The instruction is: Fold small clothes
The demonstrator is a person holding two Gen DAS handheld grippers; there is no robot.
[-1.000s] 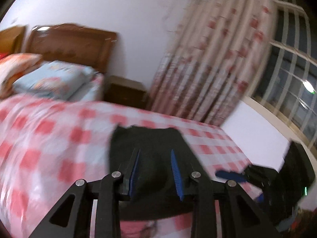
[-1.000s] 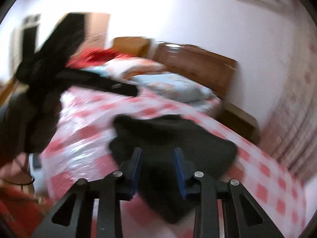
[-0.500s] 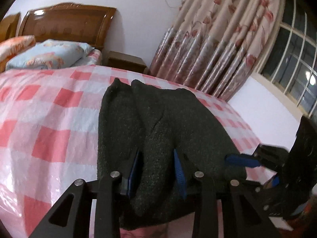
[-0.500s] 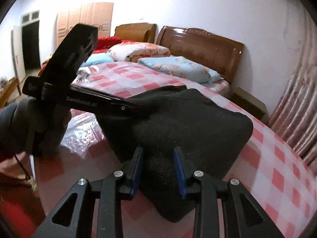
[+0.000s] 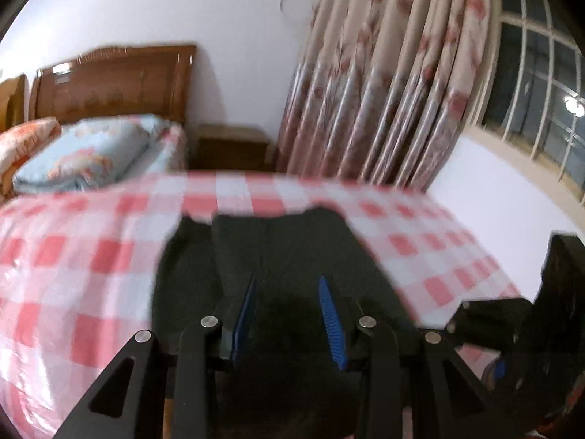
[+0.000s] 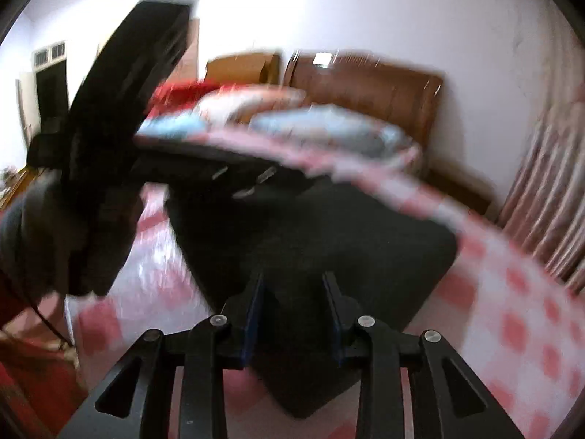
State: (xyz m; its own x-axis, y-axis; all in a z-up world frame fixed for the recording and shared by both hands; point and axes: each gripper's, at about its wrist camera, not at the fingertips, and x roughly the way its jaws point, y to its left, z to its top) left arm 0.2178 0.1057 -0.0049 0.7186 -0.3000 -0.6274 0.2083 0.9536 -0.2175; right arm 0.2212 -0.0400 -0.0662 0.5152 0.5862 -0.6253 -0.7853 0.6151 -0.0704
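1. Near the bed's (image 5: 65,267) front edge lies the dark knit garment (image 5: 292,248), partly folded.
2. Left gripper (image 5: 289,314) and right gripper (image 6: 294,311) both hover over it, jaws moderately parted, holding nothing.
3. Best bet: pinch matching edges together, lift low, lay flat without dragging the checked cover (image 6: 512,292).

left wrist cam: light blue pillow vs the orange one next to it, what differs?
Colour: the light blue printed pillow is pale blue with faint peach patches, while the orange floral pillow is peach-orange.
Visibility: the blue pillow shows whole, while the orange pillow is cut off by the left image edge.
Position: the blue pillow lies nearer the brown wooden nightstand, with the orange pillow on its far side.
Shared: both lie in front of brown wooden headboards.
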